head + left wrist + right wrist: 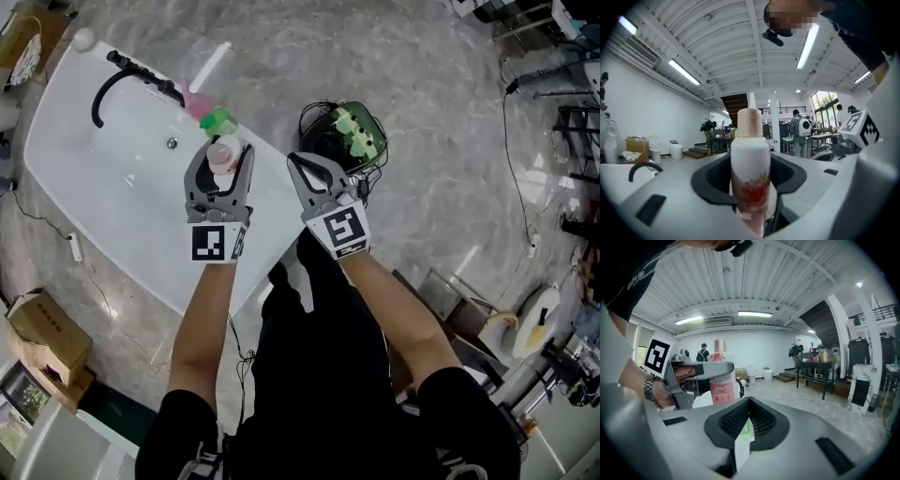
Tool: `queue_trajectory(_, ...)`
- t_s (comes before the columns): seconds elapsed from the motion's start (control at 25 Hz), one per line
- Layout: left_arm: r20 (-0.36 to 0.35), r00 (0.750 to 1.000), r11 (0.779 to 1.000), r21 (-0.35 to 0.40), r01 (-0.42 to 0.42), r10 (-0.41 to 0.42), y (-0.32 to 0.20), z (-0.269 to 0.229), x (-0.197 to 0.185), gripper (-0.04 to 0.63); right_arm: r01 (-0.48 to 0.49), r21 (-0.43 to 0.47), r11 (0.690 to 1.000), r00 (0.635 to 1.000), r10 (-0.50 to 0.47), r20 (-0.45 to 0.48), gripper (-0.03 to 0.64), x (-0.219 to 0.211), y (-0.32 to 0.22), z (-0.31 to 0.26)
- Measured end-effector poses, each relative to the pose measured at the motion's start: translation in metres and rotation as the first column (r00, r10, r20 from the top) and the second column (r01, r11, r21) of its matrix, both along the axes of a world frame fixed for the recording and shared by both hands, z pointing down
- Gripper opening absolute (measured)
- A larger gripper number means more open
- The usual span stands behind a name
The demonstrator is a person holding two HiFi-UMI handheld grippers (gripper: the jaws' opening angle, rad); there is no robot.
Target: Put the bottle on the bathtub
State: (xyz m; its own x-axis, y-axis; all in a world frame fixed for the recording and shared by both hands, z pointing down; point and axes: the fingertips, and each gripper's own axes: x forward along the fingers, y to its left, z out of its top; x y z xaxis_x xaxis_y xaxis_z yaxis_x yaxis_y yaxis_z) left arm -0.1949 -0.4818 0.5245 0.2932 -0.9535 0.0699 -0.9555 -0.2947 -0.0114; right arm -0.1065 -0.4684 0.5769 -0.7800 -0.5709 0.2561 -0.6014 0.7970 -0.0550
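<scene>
The right gripper (300,167) has its jaws pressed nearly together, with only a thin white-and-green sliver showing between the pads. To its left, the left gripper (222,167) pinches the bottle (750,164) around its body. The bottle stands upright, long axis vertical and pink cap up, above the right rim of the bathtub (103,178), with a green object (217,120) farther along that rim.

bottle (750,154) base hidden (by hand-held gripper (750,185)), people (802,131) tiny
</scene>
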Motion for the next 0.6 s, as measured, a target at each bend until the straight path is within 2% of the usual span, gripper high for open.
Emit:
queue_trajectory(0.2, 0.057, 0.998, 0.999, -0.053, 0.012, -0.009, -0.026, 0.094, -0.008, 0.218, 0.032, -0.051, 0.998, 0.999, -0.034, -0.026, 0.012, -0.012, -0.025, 0.079)
queue_trajectory(0.44, 0.043, 0.999, 0.994, -0.106, 0.033, -0.029, -0.033, 0.173, -0.018, 0.218, 0.058, -0.068, 0.996, 0.997, -0.061, -0.039, 0.012, -0.019, -0.027, 0.144)
queue_trajectory(0.6, 0.042, 0.999, 0.994, -0.104, 0.019, -0.014, -0.037, 0.207, -0.015, 0.218, 0.055, -0.113, 0.992, 0.997, -0.061, -0.047, 0.012, -0.020, -0.020, 0.171)
